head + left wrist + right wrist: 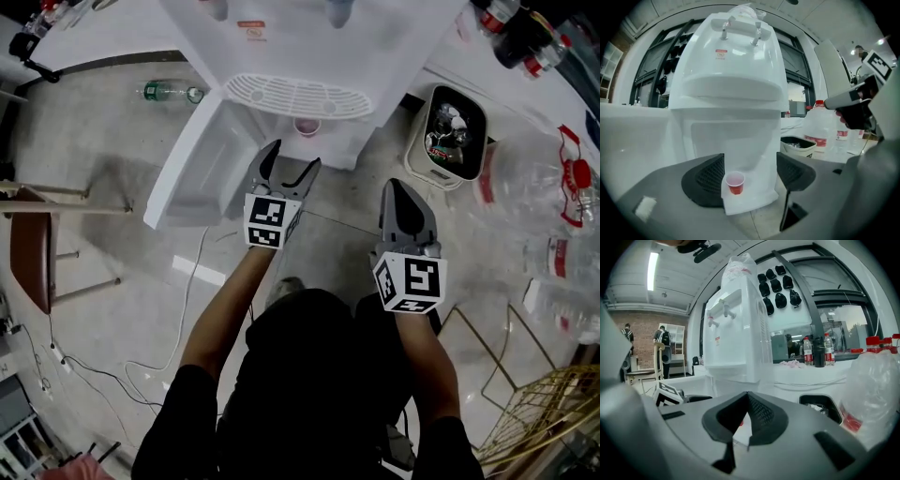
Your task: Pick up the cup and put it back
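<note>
A small red cup [307, 127] stands upright on the low white ledge of the water dispenser [309, 47], under its grilled drip tray [298, 97]. My left gripper [293, 157] is open and points at the cup from a short way off. In the left gripper view the cup [735, 182] shows just inside the left jaw, beyond the tips and untouched. My right gripper [401, 192] hangs further right and back with its jaws together and nothing in them. In the right gripper view its gripper [747, 401] faces the dispenser [736, 343].
A white bin with a black liner [448, 136] stands right of the dispenser. Large clear water jugs [534, 178] crowd the right side. A green bottle [169, 92] lies on the floor at left, near a chair [37, 253]. A cable [192, 281] crosses the floor.
</note>
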`<state>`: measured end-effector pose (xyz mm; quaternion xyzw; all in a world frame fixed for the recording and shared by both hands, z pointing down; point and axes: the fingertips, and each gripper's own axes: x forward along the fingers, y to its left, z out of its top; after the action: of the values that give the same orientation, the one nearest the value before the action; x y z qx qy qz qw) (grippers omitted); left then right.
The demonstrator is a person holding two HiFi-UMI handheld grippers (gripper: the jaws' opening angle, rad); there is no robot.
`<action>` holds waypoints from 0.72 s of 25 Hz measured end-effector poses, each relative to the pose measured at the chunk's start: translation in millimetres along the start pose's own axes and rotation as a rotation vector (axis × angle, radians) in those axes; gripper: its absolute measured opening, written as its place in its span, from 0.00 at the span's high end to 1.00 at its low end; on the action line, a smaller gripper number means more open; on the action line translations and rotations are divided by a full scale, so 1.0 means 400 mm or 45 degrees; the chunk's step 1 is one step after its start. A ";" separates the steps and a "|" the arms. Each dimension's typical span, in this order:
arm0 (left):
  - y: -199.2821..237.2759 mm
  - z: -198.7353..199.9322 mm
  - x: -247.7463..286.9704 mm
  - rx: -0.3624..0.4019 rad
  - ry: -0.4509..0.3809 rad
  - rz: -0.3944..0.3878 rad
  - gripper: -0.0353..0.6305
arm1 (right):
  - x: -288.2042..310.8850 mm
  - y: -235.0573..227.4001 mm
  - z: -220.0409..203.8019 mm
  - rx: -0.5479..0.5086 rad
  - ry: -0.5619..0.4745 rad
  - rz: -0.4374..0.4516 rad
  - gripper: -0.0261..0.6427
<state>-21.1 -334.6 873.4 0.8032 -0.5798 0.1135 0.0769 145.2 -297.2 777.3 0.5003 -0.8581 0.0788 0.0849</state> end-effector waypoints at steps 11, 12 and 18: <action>0.044 -0.149 0.165 -0.015 0.152 0.005 0.45 | 0.038 -0.029 -0.037 0.036 0.038 -0.042 0.97; 0.048 -0.161 0.178 -0.025 0.164 0.003 0.45 | 0.044 -0.031 -0.037 0.044 0.037 -0.044 0.97; 0.075 -0.208 0.250 -0.038 0.217 0.012 0.44 | 0.079 -0.017 -0.051 0.064 0.055 -0.038 0.97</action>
<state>-27.3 -414.3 980.4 0.7866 -0.5766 0.1732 0.1373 137.3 -322.7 804.4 0.5133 -0.8461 0.1098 0.0919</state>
